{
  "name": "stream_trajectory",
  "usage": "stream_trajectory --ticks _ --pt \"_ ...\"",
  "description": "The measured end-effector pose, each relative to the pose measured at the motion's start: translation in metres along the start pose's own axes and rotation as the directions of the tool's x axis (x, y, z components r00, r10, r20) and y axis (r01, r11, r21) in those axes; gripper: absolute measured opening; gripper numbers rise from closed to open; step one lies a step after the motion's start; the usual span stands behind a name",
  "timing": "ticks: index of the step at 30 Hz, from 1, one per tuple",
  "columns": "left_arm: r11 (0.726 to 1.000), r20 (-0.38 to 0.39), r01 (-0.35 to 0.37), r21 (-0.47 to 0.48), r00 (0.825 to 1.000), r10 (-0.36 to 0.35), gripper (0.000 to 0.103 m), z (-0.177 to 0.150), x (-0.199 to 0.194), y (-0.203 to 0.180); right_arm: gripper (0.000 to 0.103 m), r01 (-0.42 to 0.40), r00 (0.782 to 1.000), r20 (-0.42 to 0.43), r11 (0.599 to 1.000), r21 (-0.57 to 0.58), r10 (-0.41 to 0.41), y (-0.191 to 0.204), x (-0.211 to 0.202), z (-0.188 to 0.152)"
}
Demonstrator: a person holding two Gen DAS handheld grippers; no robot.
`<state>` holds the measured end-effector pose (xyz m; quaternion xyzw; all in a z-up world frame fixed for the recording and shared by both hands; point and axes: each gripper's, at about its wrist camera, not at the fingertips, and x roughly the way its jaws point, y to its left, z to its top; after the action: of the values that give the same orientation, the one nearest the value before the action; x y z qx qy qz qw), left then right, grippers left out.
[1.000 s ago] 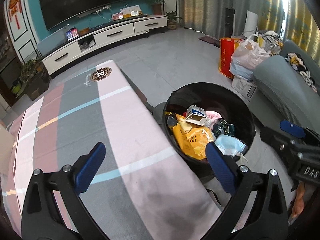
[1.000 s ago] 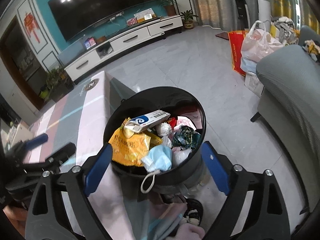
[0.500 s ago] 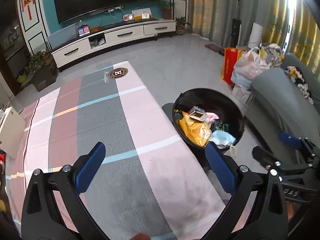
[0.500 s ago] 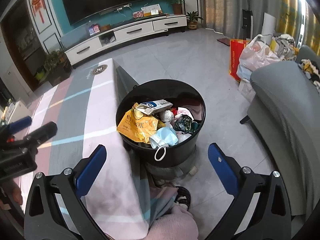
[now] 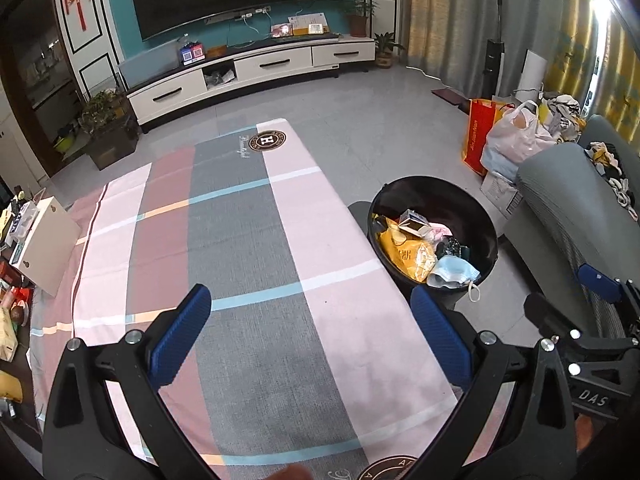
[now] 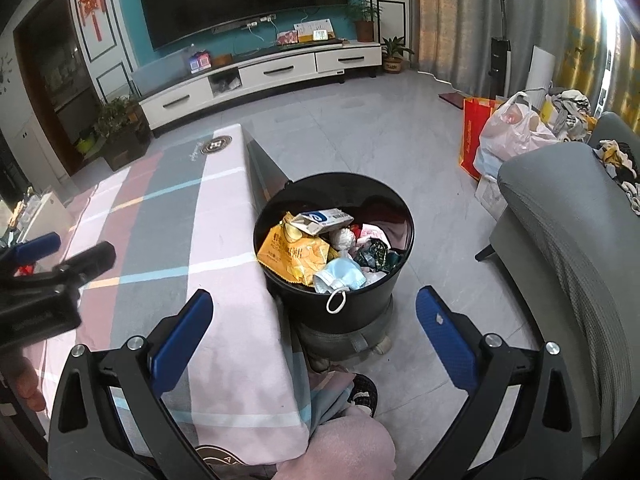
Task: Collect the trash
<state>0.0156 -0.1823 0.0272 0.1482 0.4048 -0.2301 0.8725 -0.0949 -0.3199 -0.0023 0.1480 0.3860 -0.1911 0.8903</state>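
Observation:
A black round bin [image 6: 340,312] [image 5: 480,220] stands on the floor at the table's right edge. It holds a yellow snack bag [image 6: 294,256] [image 5: 404,254], a blue face mask [image 6: 342,274] [image 5: 452,272], a small carton [image 6: 322,219] [image 5: 414,222] and other wrappers. My left gripper [image 5: 310,334] hangs open above the striped tablecloth [image 5: 240,240], nothing between its blue pads. My right gripper [image 6: 314,338] is open too, raised near the table's corner, short of the bin. Each gripper shows at the edge of the other's view.
A grey sofa [image 6: 568,248] sits right of the bin. Plastic and red bags [image 6: 508,132] stand behind it. A white box [image 5: 44,244] and small items lie at the table's left edge. A person's pink-clad leg [image 6: 340,456] is below. A TV cabinet [image 5: 248,72] lines the far wall.
Both grippers have pulled back and up from the bin, so it looks smaller and farther. More of the tablecloth shows. Both stayed open and empty.

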Motion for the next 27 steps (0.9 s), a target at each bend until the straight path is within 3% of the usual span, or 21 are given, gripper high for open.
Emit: stream_trajectory --ticks 27 --pt "0.999 0.024 0.003 0.055 1.000 -0.004 0.100 0.003 -0.019 -0.017 0.099 -0.003 1.000 0.019 1.000 0.020 0.002 -0.007 -0.006 -0.001"
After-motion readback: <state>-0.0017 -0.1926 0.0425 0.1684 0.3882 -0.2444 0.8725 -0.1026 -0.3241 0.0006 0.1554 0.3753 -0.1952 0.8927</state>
